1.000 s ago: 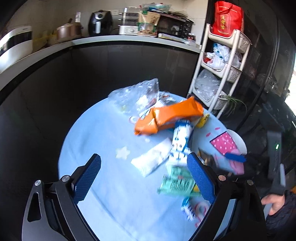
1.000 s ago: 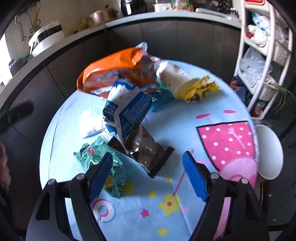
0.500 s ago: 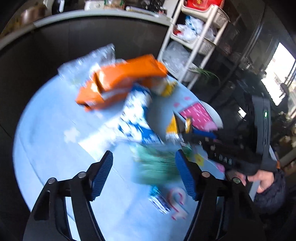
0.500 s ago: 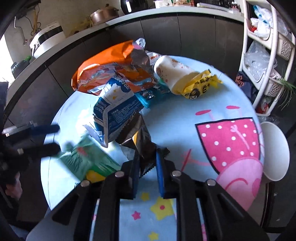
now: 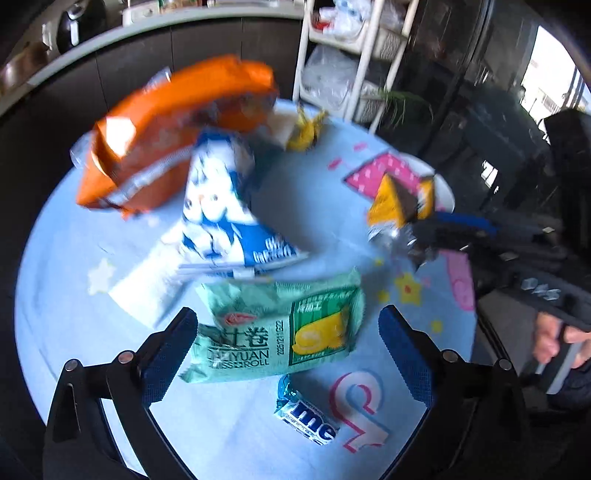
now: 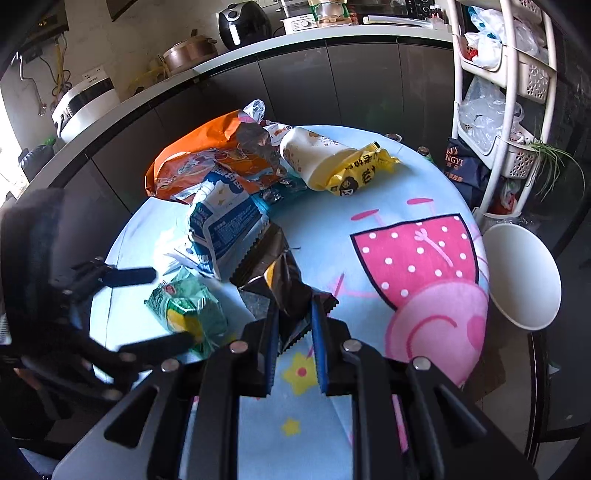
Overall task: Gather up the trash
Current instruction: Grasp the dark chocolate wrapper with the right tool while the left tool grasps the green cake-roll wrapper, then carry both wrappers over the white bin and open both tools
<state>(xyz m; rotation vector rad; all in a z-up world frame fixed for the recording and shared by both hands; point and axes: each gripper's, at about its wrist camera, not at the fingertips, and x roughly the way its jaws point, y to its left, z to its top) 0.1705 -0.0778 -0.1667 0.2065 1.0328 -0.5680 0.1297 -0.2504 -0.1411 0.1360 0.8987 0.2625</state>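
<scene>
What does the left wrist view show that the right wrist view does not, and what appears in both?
Only the left wrist view shows the small blue-and-white mint roll wrapper lying just below the green wrapper, and the person's bare hand at the right edge.

Only the right wrist view shows the white paper cup lying on its side, and the black air fryer and the copper-coloured lidded pot clearly on the counter.

Both show the green Swiss-roll wrapper, the orange snack bag, the open left gripper and the right gripper shut on the dark brown foil wrapper.
</scene>
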